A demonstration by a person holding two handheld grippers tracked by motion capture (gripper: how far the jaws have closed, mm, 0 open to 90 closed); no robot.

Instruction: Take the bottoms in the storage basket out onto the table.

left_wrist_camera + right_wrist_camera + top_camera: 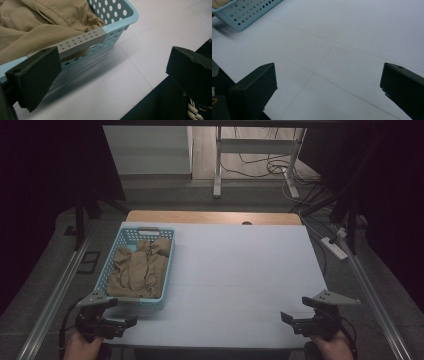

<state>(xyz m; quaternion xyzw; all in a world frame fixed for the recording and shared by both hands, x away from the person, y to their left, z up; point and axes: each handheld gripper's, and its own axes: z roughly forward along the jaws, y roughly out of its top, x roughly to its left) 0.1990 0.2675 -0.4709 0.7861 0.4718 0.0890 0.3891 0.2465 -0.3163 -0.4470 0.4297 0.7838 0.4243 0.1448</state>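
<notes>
Tan cloth (137,270) sits untouched in your blue basket (168,265), nothing is out yet, and both your left tongs (117,319) and right tongs (295,320) gape apart, empty

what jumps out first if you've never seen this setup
The light blue perforated basket at the left of the white table, heaped with crumpled tan cloth. Next, the two black grippers at the near edge: the left gripper just short of the basket's near end, the right gripper over bare table, both with jaws wide open and empty.
</notes>
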